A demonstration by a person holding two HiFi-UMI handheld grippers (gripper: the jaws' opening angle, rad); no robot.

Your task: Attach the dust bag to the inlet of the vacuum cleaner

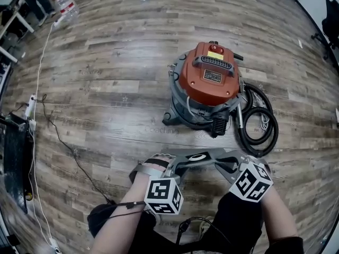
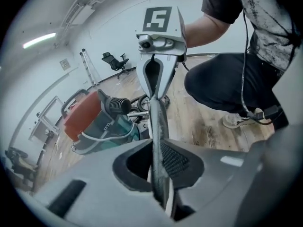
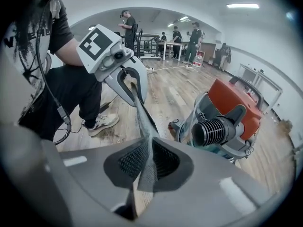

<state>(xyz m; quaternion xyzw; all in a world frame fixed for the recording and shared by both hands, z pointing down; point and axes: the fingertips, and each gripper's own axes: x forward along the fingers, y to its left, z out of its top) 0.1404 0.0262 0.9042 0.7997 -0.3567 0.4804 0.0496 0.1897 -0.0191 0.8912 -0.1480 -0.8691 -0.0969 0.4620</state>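
While the wooden floor [image 1: 106, 89] fills the head view, the vacuum cleaner [image 1: 206, 83] stands in its upper middle with the orange lid seated on the drum, and a black hose [image 1: 262, 123] lies coiled just to its right. The dust bag [image 1: 185, 160] hangs in the air low in the frame, well apart from the machine and stretched flat between the two tools, its collar opening [image 1: 198, 156] turned upward. The left gripper [image 1: 172, 165] is clamped on one edge of the bag and the right gripper [image 1: 233, 165] is clenched on the opposite edge; each gripper view shows the sheet edge-on between its pads. A black ribbed port [image 3: 215, 129] juts from the lower front of the drum toward the person; whether that is the inlet I cannot tell. To do this step well, keep both grips near the stiff collar rather than on the soft cloth. Hold the sheet taut, turn the opening square to the inlet, and carry it over level. Then push on evenly, so that neither side cocks.
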